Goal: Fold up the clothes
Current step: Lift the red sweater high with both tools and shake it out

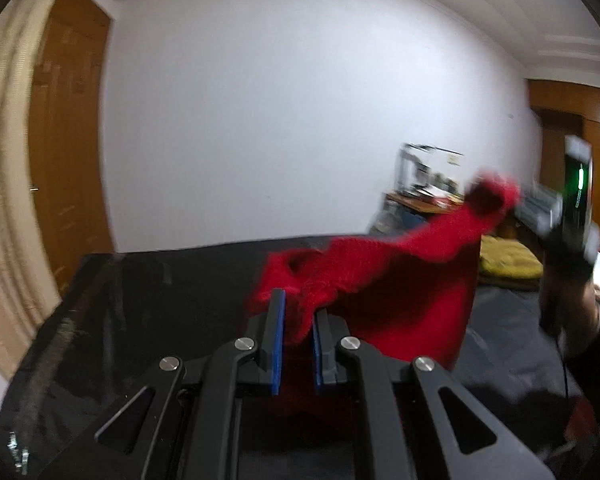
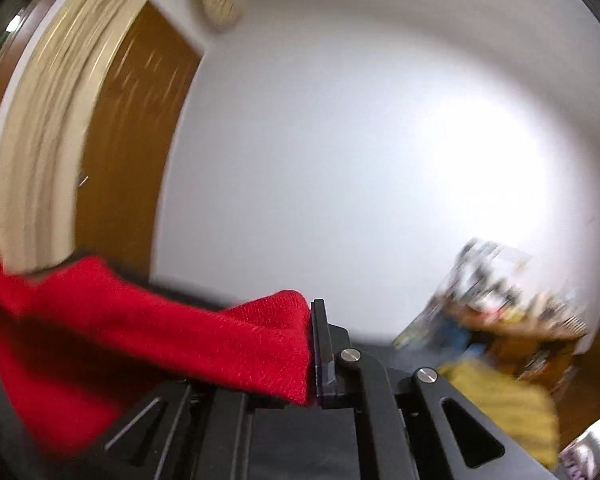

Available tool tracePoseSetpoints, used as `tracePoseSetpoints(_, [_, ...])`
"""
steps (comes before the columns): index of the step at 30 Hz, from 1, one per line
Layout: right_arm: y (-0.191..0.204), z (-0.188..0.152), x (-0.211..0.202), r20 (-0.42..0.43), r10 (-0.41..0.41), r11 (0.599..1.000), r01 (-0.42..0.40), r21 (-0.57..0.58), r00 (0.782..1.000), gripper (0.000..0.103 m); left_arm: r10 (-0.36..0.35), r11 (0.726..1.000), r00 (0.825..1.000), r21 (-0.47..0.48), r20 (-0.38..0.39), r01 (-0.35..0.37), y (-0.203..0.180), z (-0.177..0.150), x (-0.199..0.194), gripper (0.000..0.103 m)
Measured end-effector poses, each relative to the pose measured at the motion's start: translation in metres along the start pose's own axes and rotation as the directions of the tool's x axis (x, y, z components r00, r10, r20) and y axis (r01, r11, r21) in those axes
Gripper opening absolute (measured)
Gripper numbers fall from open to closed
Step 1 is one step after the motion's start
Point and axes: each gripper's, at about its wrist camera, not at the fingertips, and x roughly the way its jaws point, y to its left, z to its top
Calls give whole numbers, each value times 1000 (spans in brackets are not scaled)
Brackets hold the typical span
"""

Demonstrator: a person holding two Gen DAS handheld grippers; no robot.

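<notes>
A red knitted garment [image 1: 400, 280] hangs stretched between both grippers above a black-covered table [image 1: 140, 300]. My left gripper [image 1: 298, 320] is shut on one bunched edge of it, with red fabric pinched between the blue pads [image 1: 278, 340]. The right gripper [image 1: 516, 200], held by a gloved hand at the far right, lifts the other end higher. In the right wrist view the red garment [image 2: 140, 340] drapes left from my right gripper [image 2: 310, 352]. It is shut on the cloth, which hides the left finger. Both views are motion-blurred.
A wooden door [image 1: 68, 140] and a beige curtain [image 1: 4, 200] stand at the left beyond the table. A yellow cushion [image 1: 508, 260] and a cluttered desk [image 1: 424, 196] lie at the back right, against the white wall.
</notes>
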Motion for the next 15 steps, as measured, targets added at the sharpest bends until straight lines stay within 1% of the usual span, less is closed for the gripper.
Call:
tracePoseSetpoints(1, [-5,9,-12,50,-40,999,40,-2,998,8,-35,999,999,21,-5,35,-9,-5,1,16])
tracePoseSetpoints(2, [-10,18,-23,96,-76,997,76,0,992,8,-72,996,997,45,-11,72,-18,-9,2,17])
tracePoseSetpoints(3, [-14,26,-30,128,-97,995,96,12,987,8,-108,992,994,69,-18,109,-28,-13,3,20])
tracePoseSetpoints(4, [-18,34,-36,157,-114,994,111,23,981,8,-136,985,990,100,-27,138,-38,-18,4,33])
tracePoseSetpoints(5, [-20,42,-42,185,-131,991,128,28,974,8,-161,978,986,131,-38,165,-48,-22,5,41])
tracePoseSetpoints(6, [-22,47,-47,204,-146,989,143,31,968,8,-175,972,984,153,-41,180,-55,-26,5,58])
tracePoseSetpoints(7, [-24,52,-51,220,-157,988,153,34,963,8,-192,964,980,181,-44,196,-62,-31,6,70])
tracePoseSetpoints(10, [-29,64,-61,254,-186,982,181,45,949,8,-210,949,976,228,-56,217,-73,-39,9,78])
tracePoseSetpoints(13, [-27,75,-63,269,-194,981,185,60,943,8,-214,933,974,283,-68,224,-83,-47,13,79])
tracePoseSetpoints(15, [-26,82,-66,275,-204,979,193,67,939,8,-210,922,976,319,-63,219,-88,-48,15,79])
